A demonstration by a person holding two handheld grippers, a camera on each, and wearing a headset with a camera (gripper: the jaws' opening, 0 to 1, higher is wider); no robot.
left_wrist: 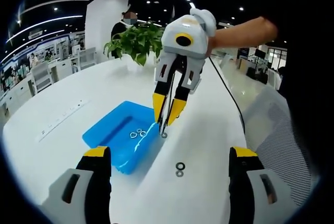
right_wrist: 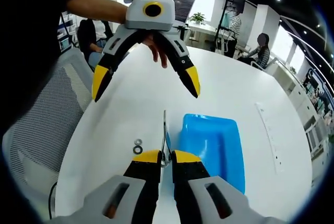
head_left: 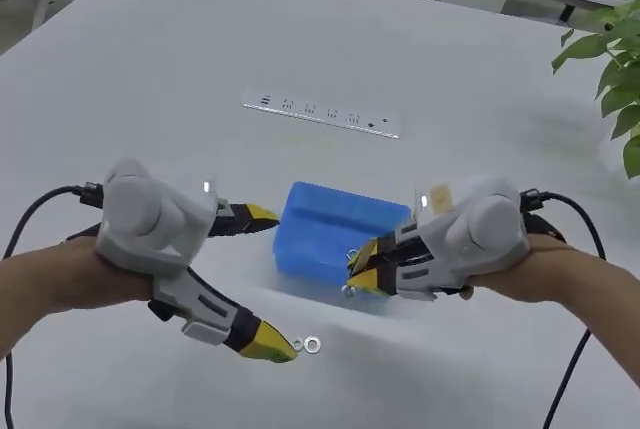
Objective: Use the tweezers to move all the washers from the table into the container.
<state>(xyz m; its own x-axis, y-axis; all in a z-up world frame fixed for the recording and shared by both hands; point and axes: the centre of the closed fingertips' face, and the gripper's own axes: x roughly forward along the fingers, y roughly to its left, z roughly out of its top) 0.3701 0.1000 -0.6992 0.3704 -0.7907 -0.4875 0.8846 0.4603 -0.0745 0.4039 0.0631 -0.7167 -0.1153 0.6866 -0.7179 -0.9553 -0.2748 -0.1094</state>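
Two washers (head_left: 305, 345) lie touching each other on the white table (head_left: 150, 69), just beside the lower jaw tip of the left gripper (head_left: 268, 282), whose jaws stand wide apart. The left gripper view reveals more washers (left_wrist: 137, 133) inside the blue container (left_wrist: 109, 130). The right gripper (right_wrist: 167, 157) pinches the tweezers (right_wrist: 165, 130), their tip at the container's edge. A power strip (head_left: 320, 114) lies beyond.

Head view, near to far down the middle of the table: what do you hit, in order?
Two loose washers on the table → blue container → white power strip.
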